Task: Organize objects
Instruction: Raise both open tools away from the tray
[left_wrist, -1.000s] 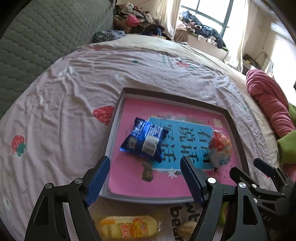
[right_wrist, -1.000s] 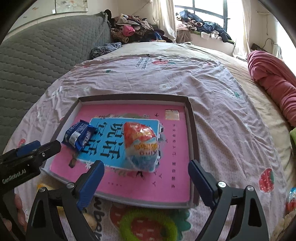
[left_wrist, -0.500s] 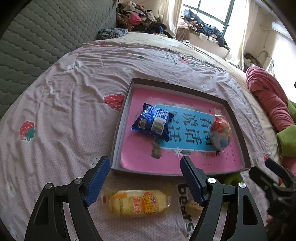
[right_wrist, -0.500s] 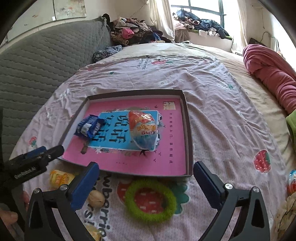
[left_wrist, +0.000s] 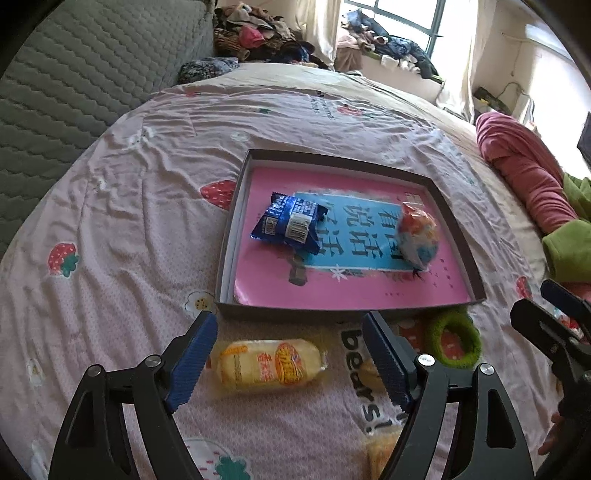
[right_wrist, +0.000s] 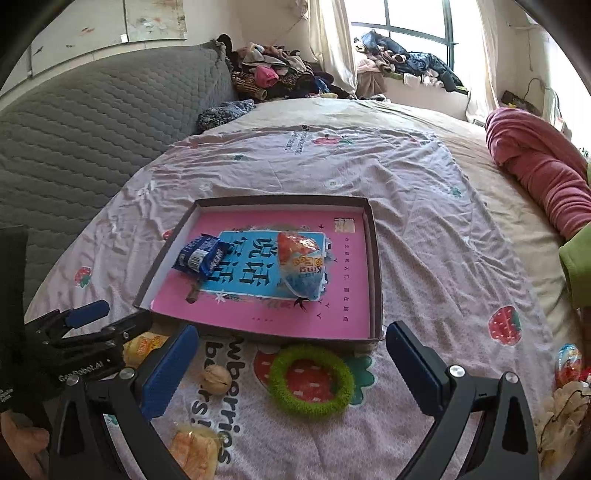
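Note:
A shallow box (left_wrist: 236, 206) (right_wrist: 376, 266) with a pink bottom lies on the bed. In it are a blue snack packet (left_wrist: 290, 223) (right_wrist: 199, 254) and a red-and-blue egg-shaped packet (left_wrist: 419, 234) (right_wrist: 301, 269). On the sheet in front of the box lie a yellow wrapped cake (left_wrist: 267, 362), a green fuzzy ring (right_wrist: 310, 380) (left_wrist: 452, 341) and a walnut (right_wrist: 214, 380). My left gripper (left_wrist: 288, 358) is open and empty, straddling the yellow cake from above. My right gripper (right_wrist: 290, 362) is open and empty above the green ring.
An orange packet (right_wrist: 194, 450) lies near the front edge. A colourful sweet (right_wrist: 569, 363) and a cream flower-like item (right_wrist: 565, 406) lie at the right. A grey quilted headboard (right_wrist: 92, 122), a clothes pile (right_wrist: 273, 74) and a pink blanket (right_wrist: 535, 170) border the bed.
Both grippers have pulled back and up from the box. The yellow cake, green ring and walnut have come into view between the fingers. Nothing was taken hold of.

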